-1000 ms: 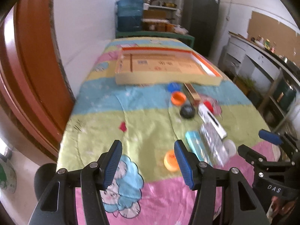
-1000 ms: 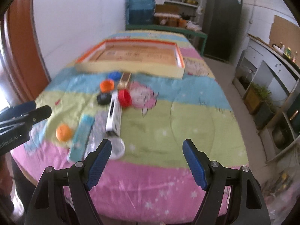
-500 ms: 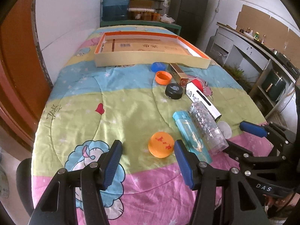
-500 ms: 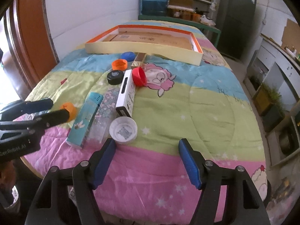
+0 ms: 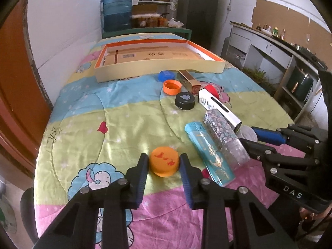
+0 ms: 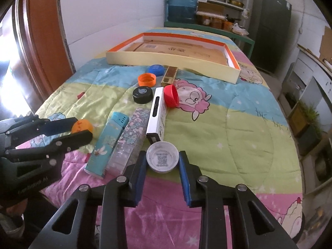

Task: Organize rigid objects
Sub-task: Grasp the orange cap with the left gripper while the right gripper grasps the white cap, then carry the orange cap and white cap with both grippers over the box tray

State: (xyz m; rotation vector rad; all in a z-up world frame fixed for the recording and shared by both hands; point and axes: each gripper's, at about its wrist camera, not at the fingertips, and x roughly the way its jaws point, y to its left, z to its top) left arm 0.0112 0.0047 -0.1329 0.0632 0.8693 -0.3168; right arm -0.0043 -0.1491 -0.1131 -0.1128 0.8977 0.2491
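1. Left gripper (image 5: 164, 161): jaws closing on the orange cap (image 5: 164, 161), pads at its 9 and 3 o'clock sides, touching or all but touching. Cap sits top up on the quilt (image 5: 124, 124) at the near edge of the worktop, red marks printed on its top.
2. Right gripper (image 6: 162, 159): jaws closing on the white cap (image 6: 162, 156), pads at its 9 and 3 o'clock. It lies open side up with a QR code inside, just off the near end of the white box (image 6: 157, 114).
3. Handling, my read: both caps are light, stiff plastic with smooth rims. Squeeze across the diameter and low on the wall; a high or off-centre pinch could pop them out. The soft quilt gives, so the tips can sink in a bit.
4. At 10 o'clock from the white cap: clear floral case (image 6: 128, 137) and teal box (image 6: 109, 141), side by side and touching. Long, rigid, probably slick; take them across the narrow width.
5. Mid worktop: black cap (image 6: 142, 94), orange open cap (image 6: 147, 79), blue cap (image 6: 156, 70), red cap (image 6: 171, 95) tipped on its side against the white box, gold box (image 6: 169, 74).
6. Far, 12 o'clock: orange-rimmed tray (image 6: 166, 59), cardboard inside, likely the drop point.
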